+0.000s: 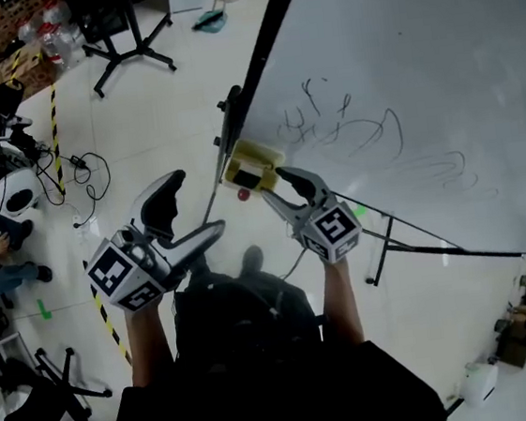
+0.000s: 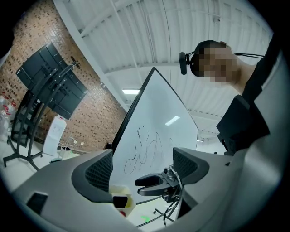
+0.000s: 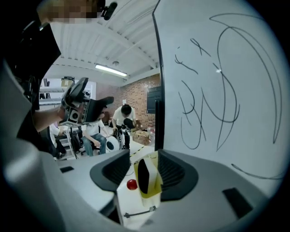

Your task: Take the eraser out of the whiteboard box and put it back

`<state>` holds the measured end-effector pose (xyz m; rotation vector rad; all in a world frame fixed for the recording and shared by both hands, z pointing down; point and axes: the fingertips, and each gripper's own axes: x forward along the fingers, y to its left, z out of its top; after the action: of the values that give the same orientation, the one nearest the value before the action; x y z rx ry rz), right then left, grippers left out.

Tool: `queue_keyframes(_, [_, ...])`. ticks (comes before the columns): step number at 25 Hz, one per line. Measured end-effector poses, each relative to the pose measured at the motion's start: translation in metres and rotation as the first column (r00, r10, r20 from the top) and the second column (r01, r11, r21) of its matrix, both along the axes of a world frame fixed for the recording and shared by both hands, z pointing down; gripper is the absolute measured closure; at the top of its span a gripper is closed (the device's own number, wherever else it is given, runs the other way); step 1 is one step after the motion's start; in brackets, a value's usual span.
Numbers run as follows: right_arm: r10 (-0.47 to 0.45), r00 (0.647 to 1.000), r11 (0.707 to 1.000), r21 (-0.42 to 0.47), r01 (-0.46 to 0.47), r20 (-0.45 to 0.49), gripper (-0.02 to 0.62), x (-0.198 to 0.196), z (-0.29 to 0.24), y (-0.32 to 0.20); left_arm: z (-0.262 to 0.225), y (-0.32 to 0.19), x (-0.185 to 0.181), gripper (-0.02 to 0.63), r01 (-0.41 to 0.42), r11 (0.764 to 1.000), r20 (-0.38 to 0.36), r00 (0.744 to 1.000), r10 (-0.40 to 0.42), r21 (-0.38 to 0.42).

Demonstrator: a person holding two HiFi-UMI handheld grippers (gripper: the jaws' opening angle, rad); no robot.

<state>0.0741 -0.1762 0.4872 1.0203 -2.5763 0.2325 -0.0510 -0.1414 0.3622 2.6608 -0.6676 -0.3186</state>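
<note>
Jaws of my right gripper (image 3: 144, 168) stand wide and grip nothing. Between them shows the small yellow open-topped whiteboard box (image 3: 155, 181), hung at the edge of the scribbled white board (image 3: 226, 68), and in it stands the black-faced white block eraser (image 3: 143, 176), the only thing I see inside. My left gripper (image 1: 196, 203) is also spread and empty, off to the side. With the eraser in its box, I cannot tell whether the lift-out is yet to come or the return is finished.
</note>
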Motion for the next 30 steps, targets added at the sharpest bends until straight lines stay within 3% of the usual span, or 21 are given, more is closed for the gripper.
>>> queue_keyframes(10, [-0.013, 0.991, 0.998, -0.067, 0.004, -0.131, 0.371, -0.005, 0.058, -0.021, 0.006, -0.001, -0.006, 0.192, 0.034, 0.999, 0.01, 0.999, -0.034, -0.01])
queue_keyframes(30, [-0.098, 0.973, 0.995, -0.04, 0.091, -0.21, 0.394, -0.026, 0.071, -0.02, 0.012, -0.005, -0.002, 0.192, 0.028, 0.999, 0.032, 0.999, -0.028, -0.027])
